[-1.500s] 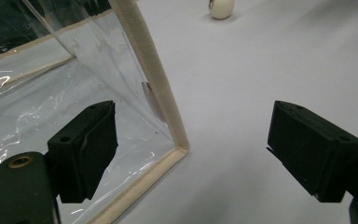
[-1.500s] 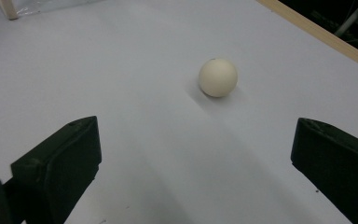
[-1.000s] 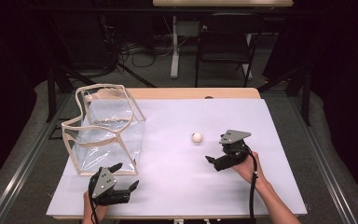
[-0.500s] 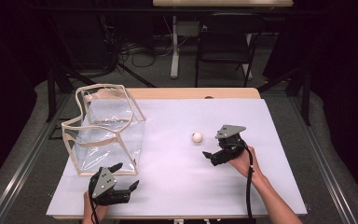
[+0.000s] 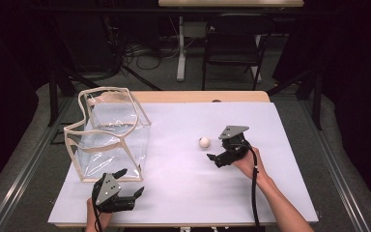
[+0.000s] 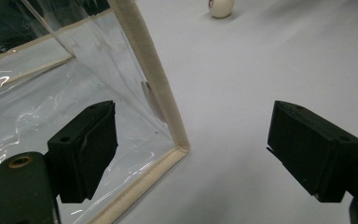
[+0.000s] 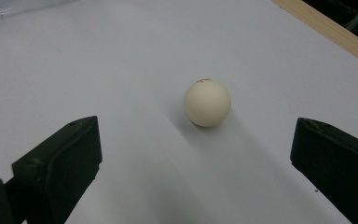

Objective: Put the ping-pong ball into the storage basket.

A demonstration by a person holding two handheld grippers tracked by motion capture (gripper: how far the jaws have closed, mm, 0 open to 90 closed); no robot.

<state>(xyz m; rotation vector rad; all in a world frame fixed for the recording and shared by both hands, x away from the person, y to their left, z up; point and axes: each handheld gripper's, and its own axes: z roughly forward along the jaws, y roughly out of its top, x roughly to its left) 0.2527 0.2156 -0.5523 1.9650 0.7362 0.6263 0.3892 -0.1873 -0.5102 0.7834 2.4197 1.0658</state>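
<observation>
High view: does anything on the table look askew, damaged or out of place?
Only the clear bag: its cream-trimmed rim sags and buckles unevenly, so it stands lopsided, though open and upright. The white ball sits loose on the white sheet, just ahead of the open right gripper. Nothing spilled or broken.

Ball point(image 5: 204, 142) right of bag point(image 5: 108, 133) (apart)

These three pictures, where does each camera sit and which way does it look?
High view: above the person's side, looking forward and down on the table; both forearms and tongs enter from below.
Left gripper view: rides the left tongs, facing the clear bag; its open black jaws show.
Right gripper view: rides the right tongs, facing the ball between open jaws.
Shared: the ball appears in all three.
</observation>
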